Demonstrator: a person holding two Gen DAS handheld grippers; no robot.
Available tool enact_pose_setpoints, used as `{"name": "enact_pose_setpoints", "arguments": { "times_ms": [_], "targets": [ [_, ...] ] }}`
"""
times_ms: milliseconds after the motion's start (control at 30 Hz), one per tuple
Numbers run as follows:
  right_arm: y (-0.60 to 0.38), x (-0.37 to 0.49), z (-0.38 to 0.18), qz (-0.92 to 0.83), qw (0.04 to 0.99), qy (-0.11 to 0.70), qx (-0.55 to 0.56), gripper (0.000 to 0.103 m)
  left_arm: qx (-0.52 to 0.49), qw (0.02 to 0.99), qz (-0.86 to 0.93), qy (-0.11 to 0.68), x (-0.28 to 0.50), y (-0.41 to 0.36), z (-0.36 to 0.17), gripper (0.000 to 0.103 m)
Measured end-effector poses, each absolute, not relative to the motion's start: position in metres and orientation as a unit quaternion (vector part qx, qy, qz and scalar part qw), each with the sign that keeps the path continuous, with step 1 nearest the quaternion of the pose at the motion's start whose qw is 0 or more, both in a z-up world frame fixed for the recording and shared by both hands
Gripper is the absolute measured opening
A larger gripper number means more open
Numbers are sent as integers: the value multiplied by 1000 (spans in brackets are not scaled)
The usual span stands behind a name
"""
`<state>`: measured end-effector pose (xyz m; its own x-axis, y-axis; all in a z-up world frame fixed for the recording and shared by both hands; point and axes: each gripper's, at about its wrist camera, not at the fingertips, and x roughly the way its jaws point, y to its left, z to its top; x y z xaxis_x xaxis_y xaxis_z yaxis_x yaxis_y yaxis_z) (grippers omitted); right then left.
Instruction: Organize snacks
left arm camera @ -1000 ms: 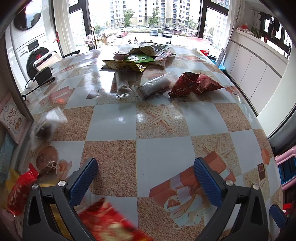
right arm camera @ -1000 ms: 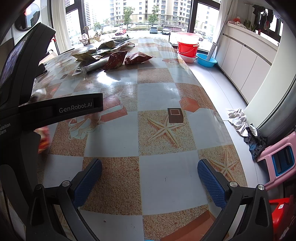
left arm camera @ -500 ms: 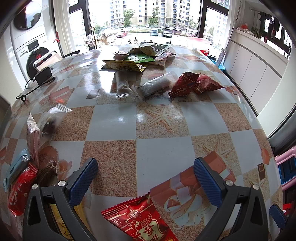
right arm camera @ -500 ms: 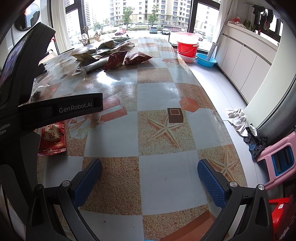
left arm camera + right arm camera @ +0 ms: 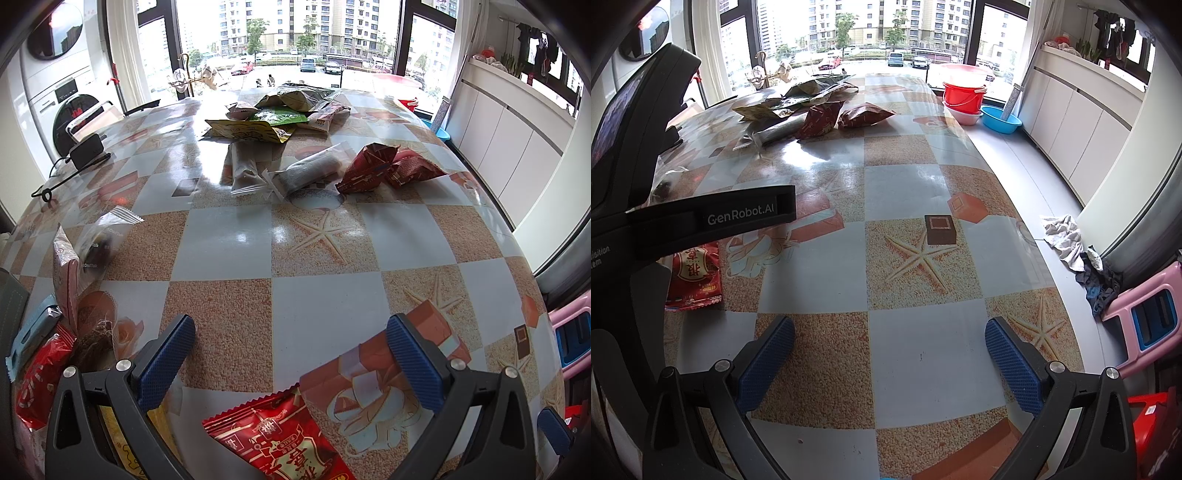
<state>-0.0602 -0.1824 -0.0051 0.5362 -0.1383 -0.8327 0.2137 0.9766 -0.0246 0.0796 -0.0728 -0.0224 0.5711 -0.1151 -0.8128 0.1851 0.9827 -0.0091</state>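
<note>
tabletop (image 5: pixel 229 254): glossy patterned cover with glare patches; your flat packets can skate when you push a finger under them, so a nudge may send one off the near edge
far heap (image 5: pixel 273 114): the unsorted snacks lie piled at the far end, green, yellow and clear bags overlapping; grab one here and you risk dragging its neighbours along or lifting two at once
two dark red bags (image 5: pixel 384 168): puffed and leaning on each other just right of the clear tubes; squeeze hard and you could burst a bag or crush the contents
clear tube packs (image 5: pixel 310 171): slippery film, one touching the next; they may roll or slide out of a loose pinch
left cluster (image 5: pixel 70 295): snacks stacked at the left edge, some standing on end; a careless drop there could topple them or tip one over the side
red packet (image 5: pixel 280 439): lies flat just below your left gripper (image 5: pixel 291 350), partly under it; you could clip it when you move off
left gripper: fingers spread wide, holding nothing
right gripper (image 5: pixel 890 350): also spread and empty over bare tabletop, close beside the left tool's body, so the two may knock together if both reach forward
charger cable (image 5: pixel 62 173): trailing at far left; a wide swing could snag it
</note>
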Motion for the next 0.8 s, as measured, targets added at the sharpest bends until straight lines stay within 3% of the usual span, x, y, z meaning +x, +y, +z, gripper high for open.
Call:
{"name": "enact_pose_setpoints", "arguments": {
  "times_ms": [567, 800],
  "targets": [
    [-185, -61, -4, -113, 872, 474, 47, 103, 42, 885, -89, 456, 79, -73, -22, 103],
    [-171, -39, -2, -188, 840, 500, 100, 103, 123, 850, -257, 442, 91, -58, -24, 103]
  ]
}}
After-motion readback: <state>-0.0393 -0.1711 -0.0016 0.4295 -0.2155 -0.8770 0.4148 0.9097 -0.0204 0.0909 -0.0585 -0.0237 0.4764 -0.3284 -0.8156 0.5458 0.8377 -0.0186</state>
